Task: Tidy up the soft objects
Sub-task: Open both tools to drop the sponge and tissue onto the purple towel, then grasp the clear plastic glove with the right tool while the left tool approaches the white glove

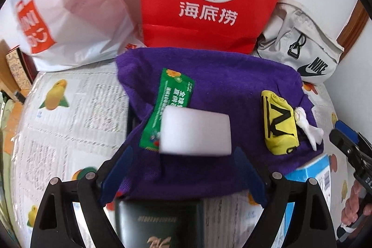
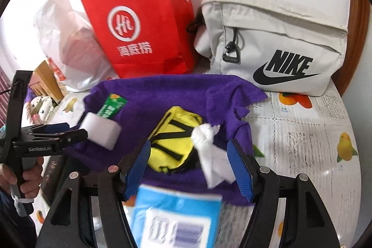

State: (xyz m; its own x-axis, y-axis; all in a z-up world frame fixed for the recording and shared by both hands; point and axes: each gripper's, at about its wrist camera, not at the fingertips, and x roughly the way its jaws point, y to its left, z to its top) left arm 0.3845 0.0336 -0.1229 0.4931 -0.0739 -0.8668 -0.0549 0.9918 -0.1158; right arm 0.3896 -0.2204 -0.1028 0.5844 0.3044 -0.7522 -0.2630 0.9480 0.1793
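We find both the left gripper [image 1: 183, 169] and right gripper [image 2: 189, 169] released, so the loose white foam block [image 1: 196, 130] and crumpled white tissue [image 2: 210, 155] risk sliding off the draped purple towel [image 1: 209, 85].

Bright, even light; motion blur near lens; fisheye edges.

Fruit-print tablecloth [image 2: 309, 122] under purple towel [image 2: 176, 94], red bag [image 2: 144, 22], grey pouch [image 2: 274, 43].
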